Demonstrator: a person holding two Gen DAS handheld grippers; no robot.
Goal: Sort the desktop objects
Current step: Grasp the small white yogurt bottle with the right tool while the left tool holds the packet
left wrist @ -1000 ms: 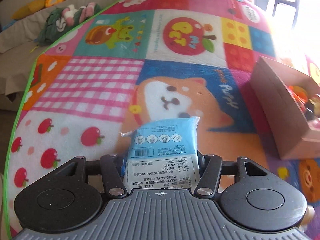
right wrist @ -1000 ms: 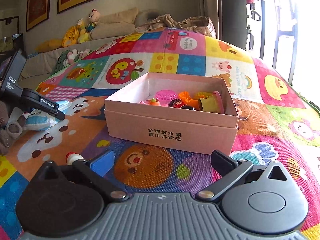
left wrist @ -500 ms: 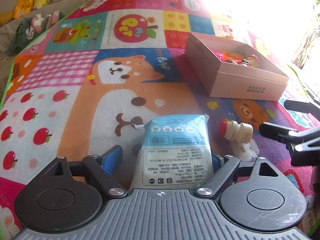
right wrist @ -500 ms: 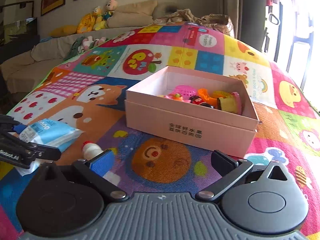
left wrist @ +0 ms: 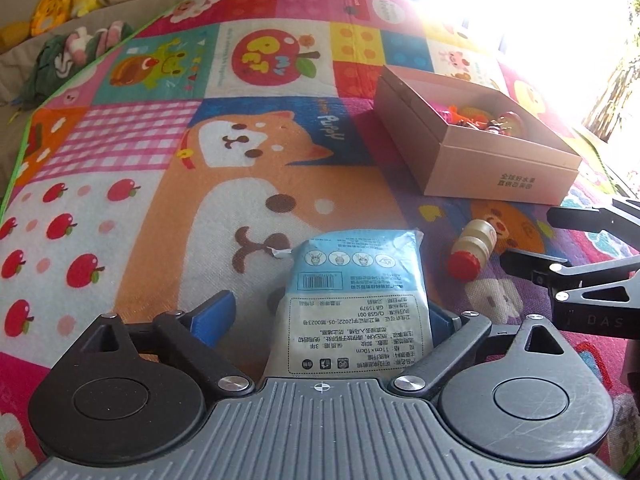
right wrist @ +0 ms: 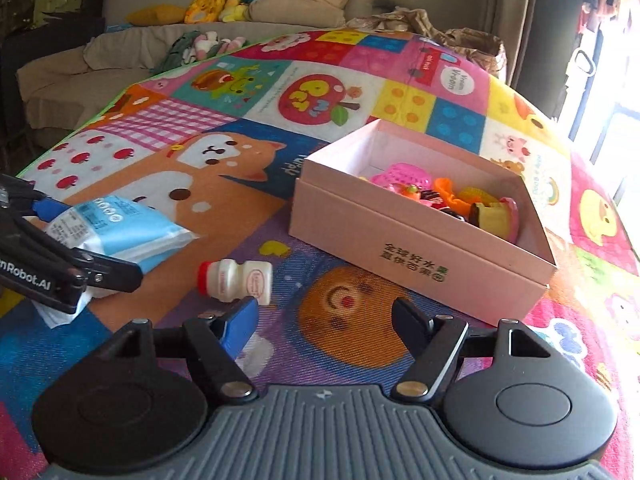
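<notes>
Now I have both grippers angled down toward the play mat (left wrist: pixel 256 208). My left gripper (left wrist: pixel 332 320) straddles the blue-and-white wipes packet (left wrist: pixel 356 300), and its jaws are opening: the blue pad on the left stands clear of the packet, while the right side sits close against it, so the packet lies released on the mat between the fingers. My right gripper (right wrist: pixel 324 316) points at the mat in front of the pink box (right wrist: pixel 420 248); its jaws are closing with nothing between them. The small white bottle with a red cap (right wrist: pixel 236 276) lies on its side just beyond the right gripper's blue pad, between the packet and the box. The box sits open on the mat with bright toys (right wrist: pixel 452 200) inside.

Compared with a second ago, the left gripper no longer clamps the packet, which has been carried across the mat toward the box. The right jaws, then at their widest, have narrowed, and the bottle now sits closer to them.
</notes>
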